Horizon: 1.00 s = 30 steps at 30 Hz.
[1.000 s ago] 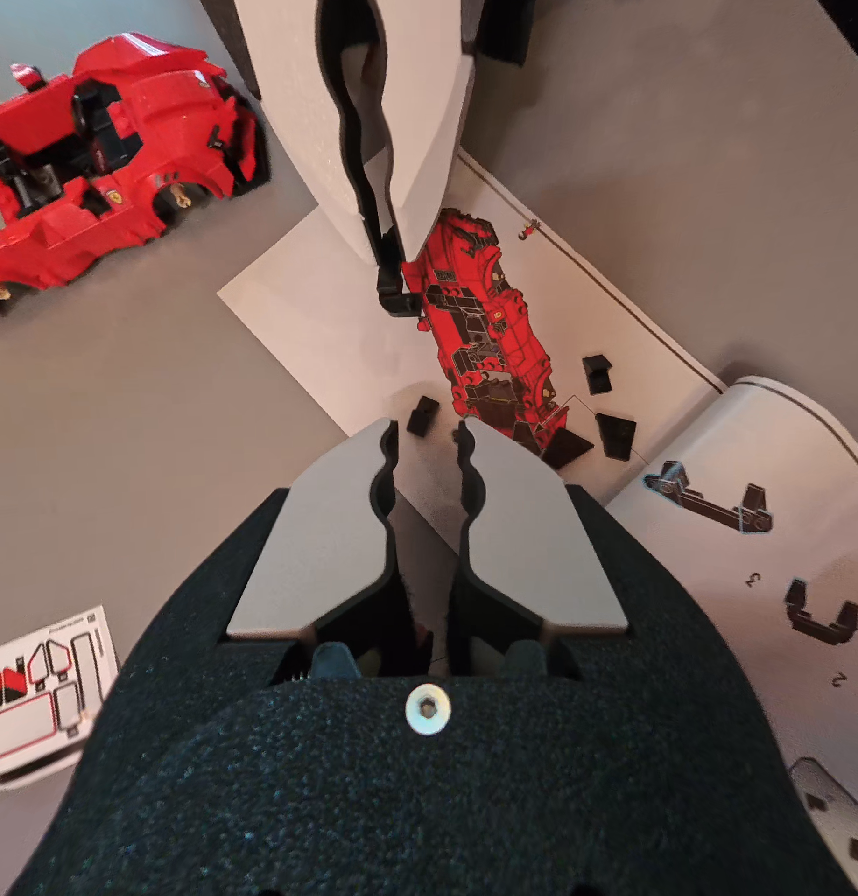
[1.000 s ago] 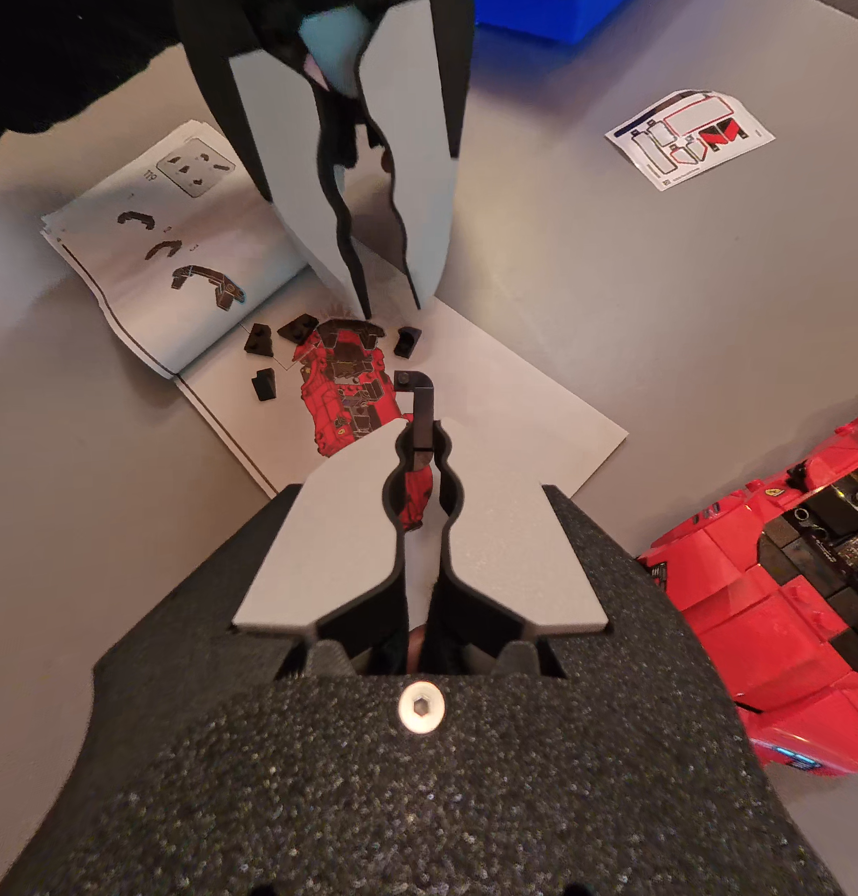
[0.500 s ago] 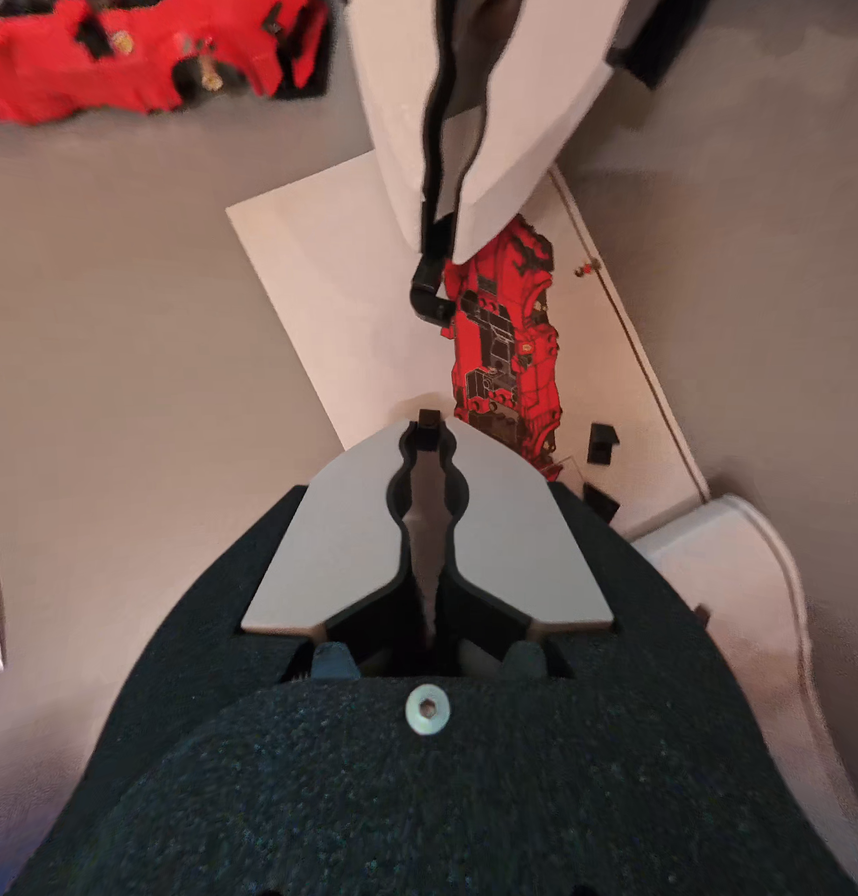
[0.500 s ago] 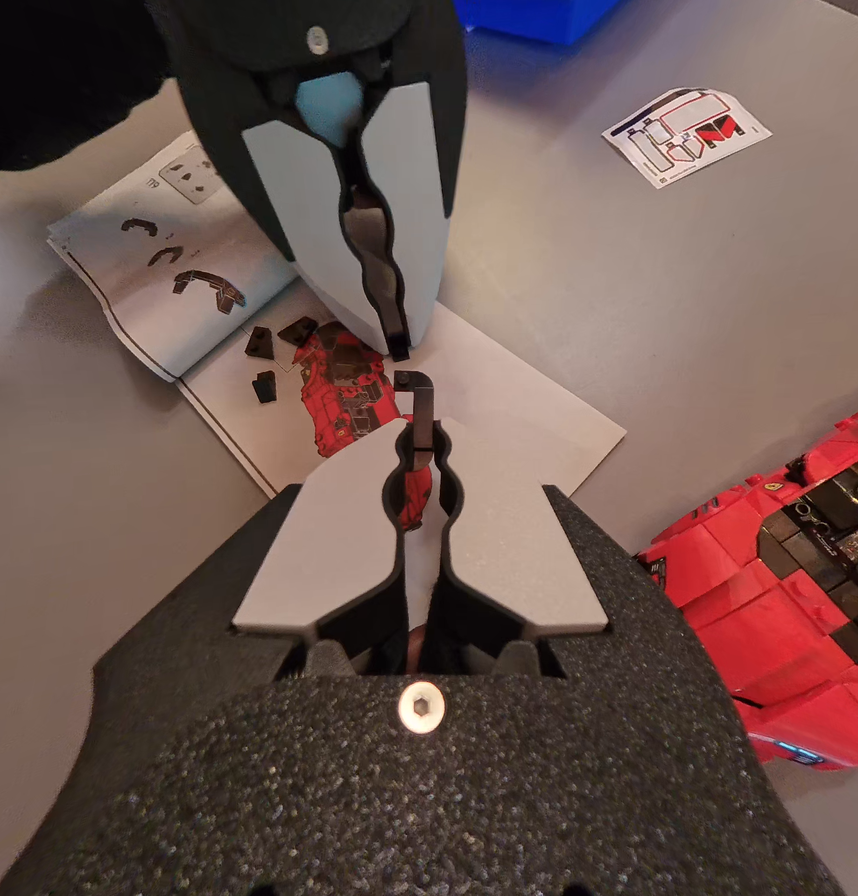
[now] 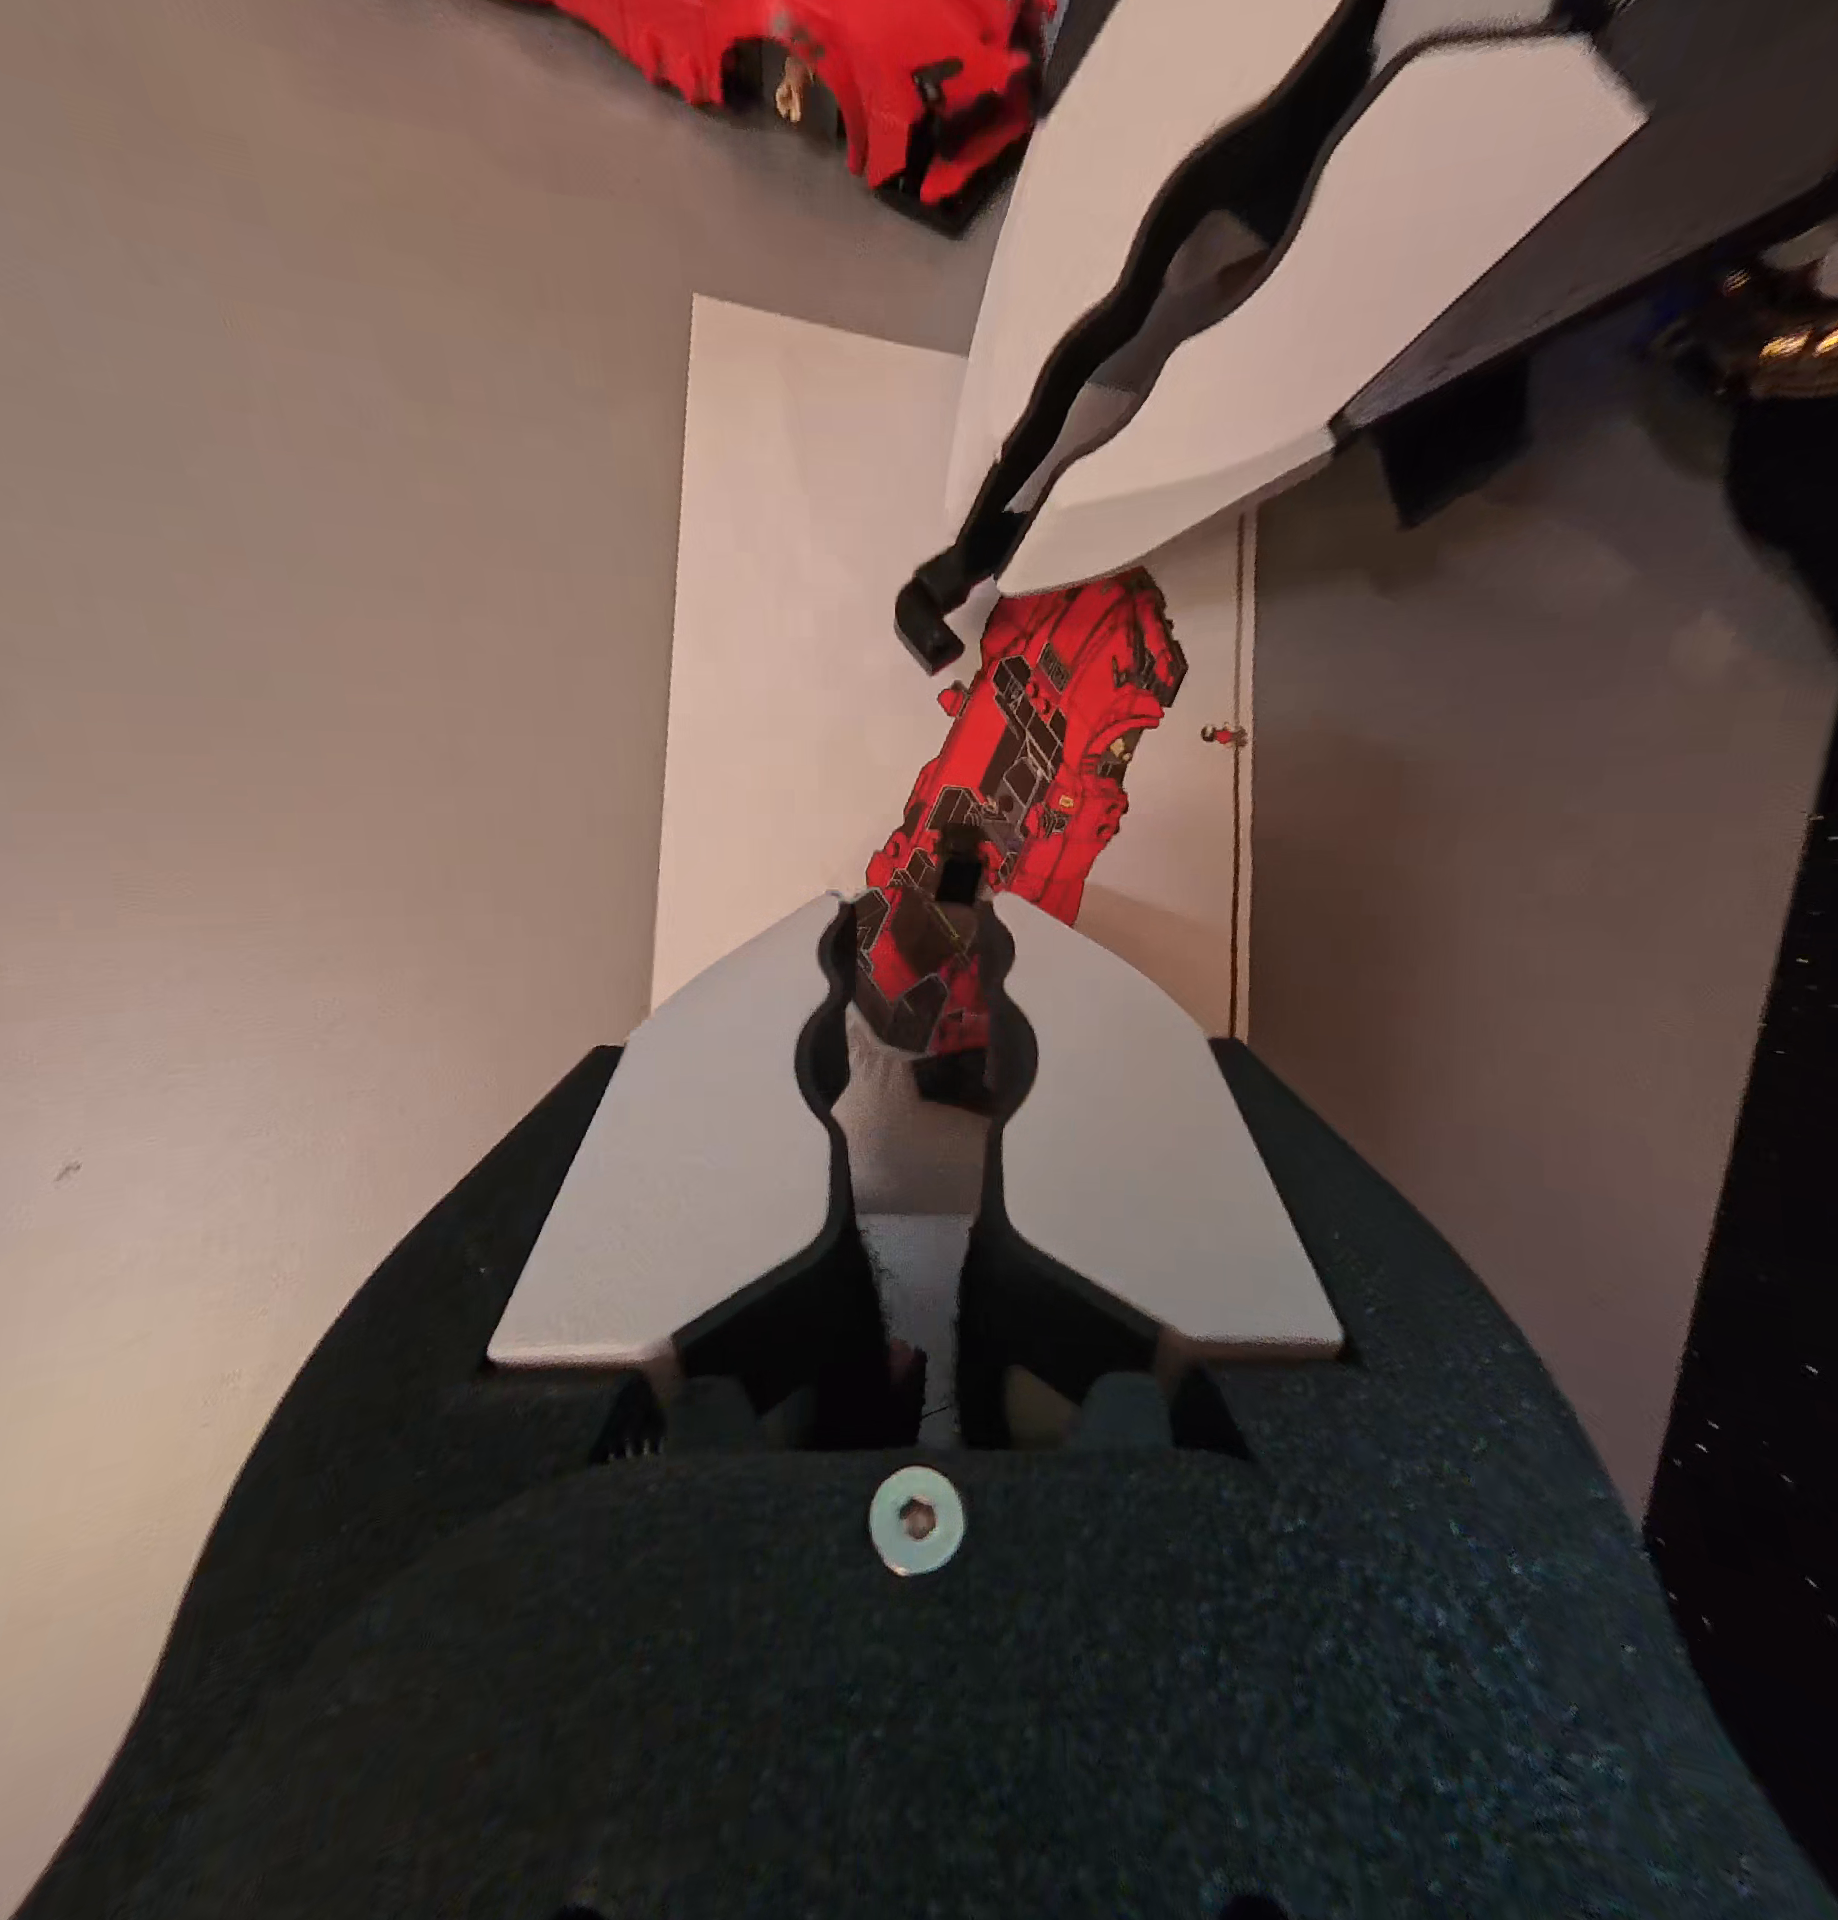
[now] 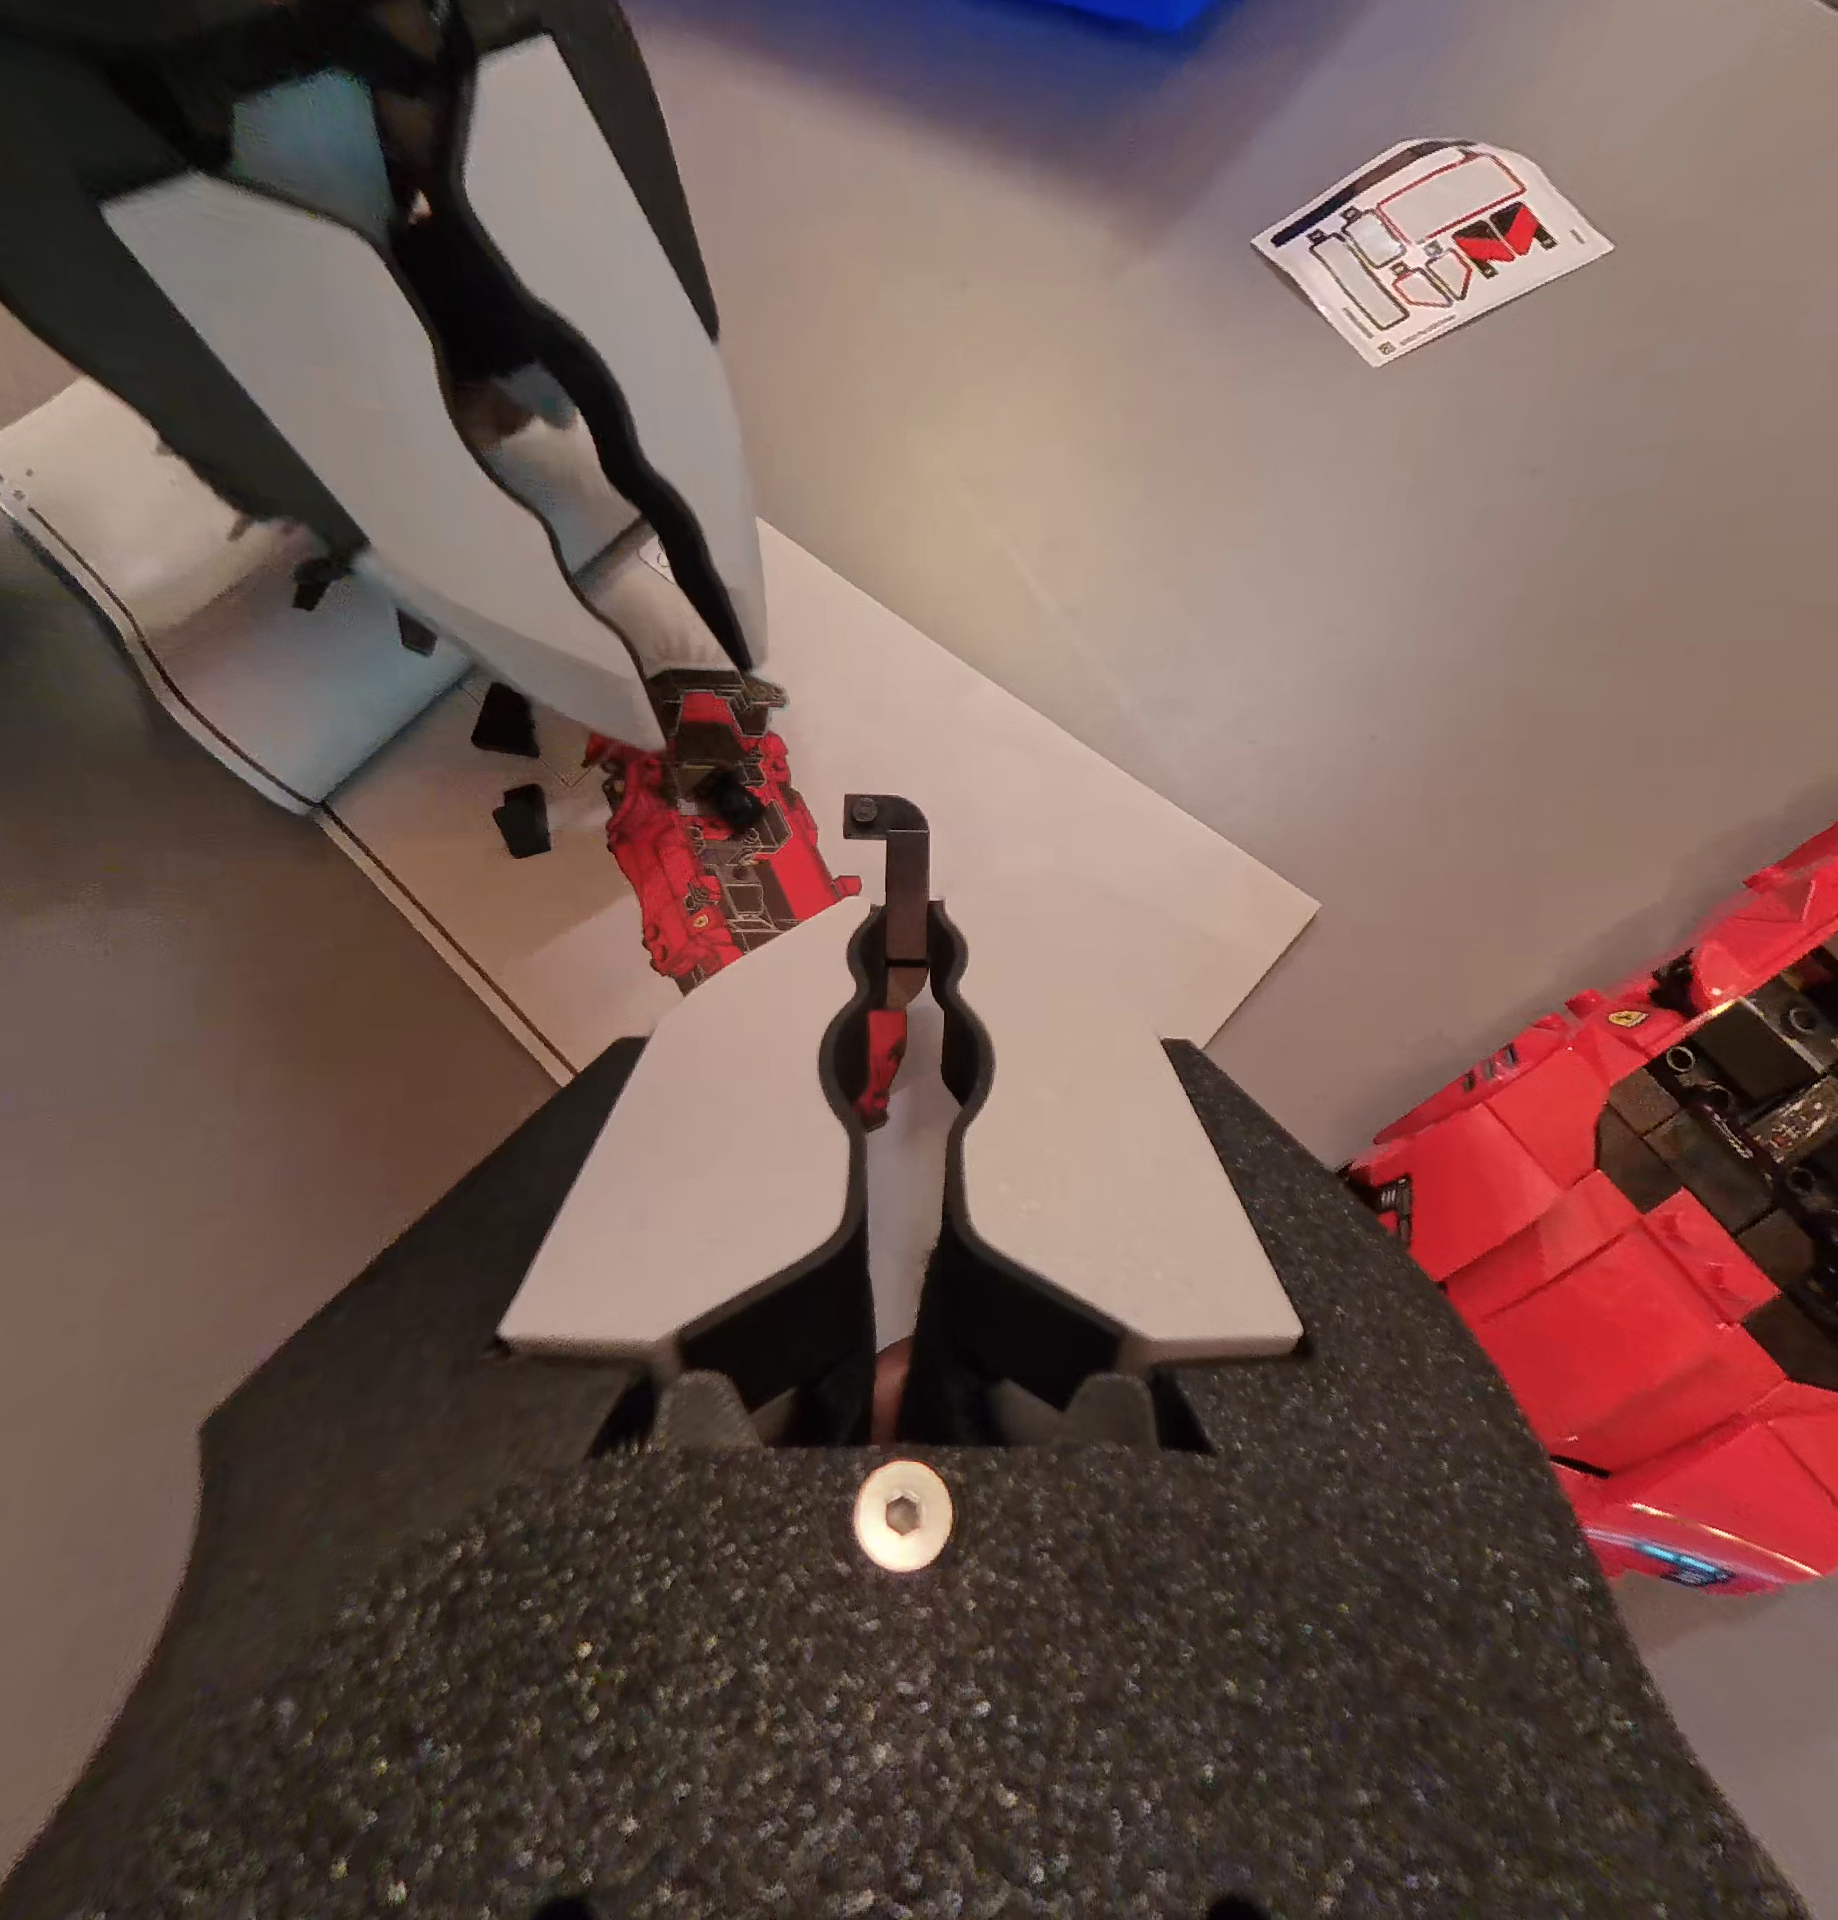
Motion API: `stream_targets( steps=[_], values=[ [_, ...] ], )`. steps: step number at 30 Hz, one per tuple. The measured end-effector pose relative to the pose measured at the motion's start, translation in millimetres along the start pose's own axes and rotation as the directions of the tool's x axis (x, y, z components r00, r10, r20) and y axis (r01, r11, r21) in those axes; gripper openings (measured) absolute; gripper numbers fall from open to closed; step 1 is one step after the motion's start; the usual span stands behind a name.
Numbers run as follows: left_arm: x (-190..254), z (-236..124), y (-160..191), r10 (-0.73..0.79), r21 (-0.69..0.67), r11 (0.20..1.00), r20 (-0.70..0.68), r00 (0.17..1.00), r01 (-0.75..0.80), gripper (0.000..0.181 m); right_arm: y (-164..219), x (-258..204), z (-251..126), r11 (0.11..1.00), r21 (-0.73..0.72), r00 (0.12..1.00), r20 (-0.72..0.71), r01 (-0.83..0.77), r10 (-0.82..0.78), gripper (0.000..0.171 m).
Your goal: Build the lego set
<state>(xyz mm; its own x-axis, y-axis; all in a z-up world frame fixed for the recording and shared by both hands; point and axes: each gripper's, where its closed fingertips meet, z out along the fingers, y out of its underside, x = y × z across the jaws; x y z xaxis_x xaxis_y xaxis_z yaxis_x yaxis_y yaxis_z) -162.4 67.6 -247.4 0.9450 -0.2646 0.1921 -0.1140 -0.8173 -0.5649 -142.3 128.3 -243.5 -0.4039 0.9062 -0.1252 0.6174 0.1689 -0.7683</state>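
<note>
The right gripper [image 6: 902,914] is clamped on a black L-shaped lego piece [image 6: 894,852], whose bent end sticks out past the fingertips above the open instruction booklet [image 6: 1050,831]; in the left wrist view the same gripper [image 5: 982,582] comes in from the upper right with the hooked end of the piece [image 5: 925,623] showing below its tips. The left gripper [image 5: 920,914] is nearly closed, with a small black lego piece [image 5: 959,878] pinched at its tips, held over the printed red car on the booklet page [image 5: 790,623]; from the right wrist view this gripper [image 6: 702,691] points down at that printed picture, and whatever its tips hold is hard to make out there. Three loose small black lego pieces [image 6: 520,821] lie on the booklet near its fold, just beside the printed car. The partly built red lego car [image 6: 1642,1247] stands on the grey table [image 6: 1102,520] off the booklet's right side in the right wrist view, well apart from both grippers. A sticker sheet [image 6: 1429,249] lies on the table towards its far right.
</note>
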Motion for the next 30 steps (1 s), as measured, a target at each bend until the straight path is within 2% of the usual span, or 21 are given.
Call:
stream_targets(
  steps=[4,11,13,21,30],
  values=[
    [-4,-18,-3,0.012,0.062,0.998,-0.007,1.000,-0.011,0.020,1,-5,6,1.000,-0.025,1.000,0.018,0.015,-0.015,0.008],
    [-36,-61,-14,0.101,0.345,0.925,0.190,0.977,-0.163,0.017,4,-9,9,0.997,-0.046,0.998,0.031,0.056,-0.055,0.008],
    [-42,-62,-8,0.141,0.357,0.908,0.231,0.963,-0.219,0.017,3,-8,9,0.998,-0.040,0.998,0.036,0.053,-0.052,0.008],
    [-27,-53,9,0.330,0.374,0.842,0.215,0.919,-0.390,0.015,3,-9,7,0.991,-0.033,0.991,0.043,0.128,-0.126,0.008],
    [-20,-52,14,0.336,0.409,0.831,0.171,0.926,-0.377,0.014,7,-14,15,0.991,-0.021,0.988,0.080,0.132,-0.130,0.008]
  ],
)
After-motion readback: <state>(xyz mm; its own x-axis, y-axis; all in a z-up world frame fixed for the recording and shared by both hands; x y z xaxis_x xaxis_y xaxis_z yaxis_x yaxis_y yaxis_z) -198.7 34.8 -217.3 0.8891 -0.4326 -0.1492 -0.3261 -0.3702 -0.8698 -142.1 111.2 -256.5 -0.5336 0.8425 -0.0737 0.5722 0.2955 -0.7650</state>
